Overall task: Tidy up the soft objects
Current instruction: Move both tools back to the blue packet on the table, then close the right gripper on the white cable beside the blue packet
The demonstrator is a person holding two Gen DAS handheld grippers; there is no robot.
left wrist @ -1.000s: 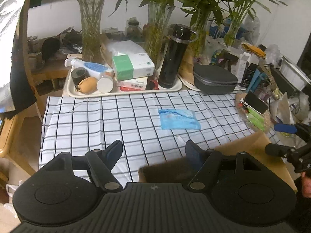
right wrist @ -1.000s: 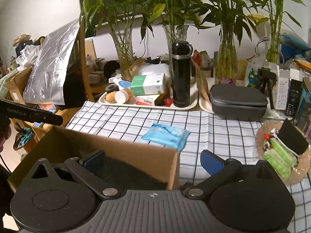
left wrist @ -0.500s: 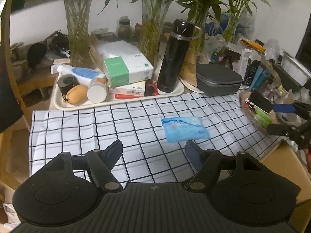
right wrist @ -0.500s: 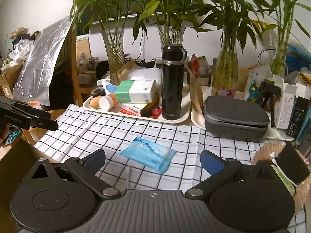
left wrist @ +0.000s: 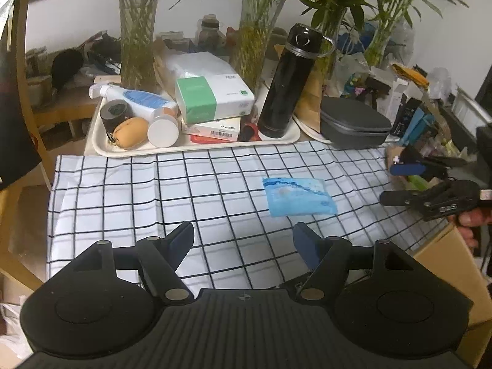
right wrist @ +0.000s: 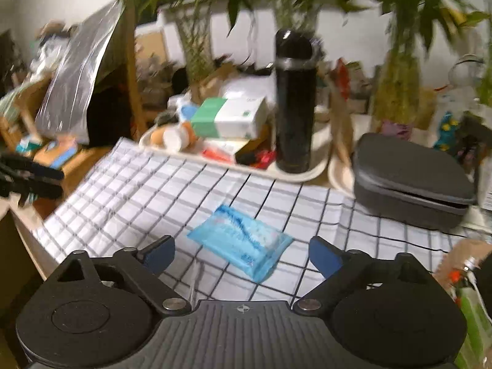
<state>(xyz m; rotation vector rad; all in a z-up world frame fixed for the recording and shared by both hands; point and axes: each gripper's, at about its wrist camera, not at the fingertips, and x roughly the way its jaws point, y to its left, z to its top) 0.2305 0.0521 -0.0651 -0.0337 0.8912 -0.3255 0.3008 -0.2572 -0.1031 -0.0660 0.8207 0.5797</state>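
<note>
Now the right gripper (right wrist: 241, 253) hangs low over the checked cloth (right wrist: 172, 190) on the desk, its jaws wide but closing, the blue soft pack (right wrist: 241, 247) lying flat between them, not yet pinched. Judging by its puffy look, the pack is light, squashy and slick-wrapped; a grip across its short sides near the middle should hold. Its long axis runs diagonally, from far-left to near-right. Further left, the left gripper (left wrist: 243, 241) stands part-open and empty over the cloth.

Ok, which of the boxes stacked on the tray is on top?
The green-and-white tissue box; it rests on the flatter white barcoded box, on the cream tray.
</note>
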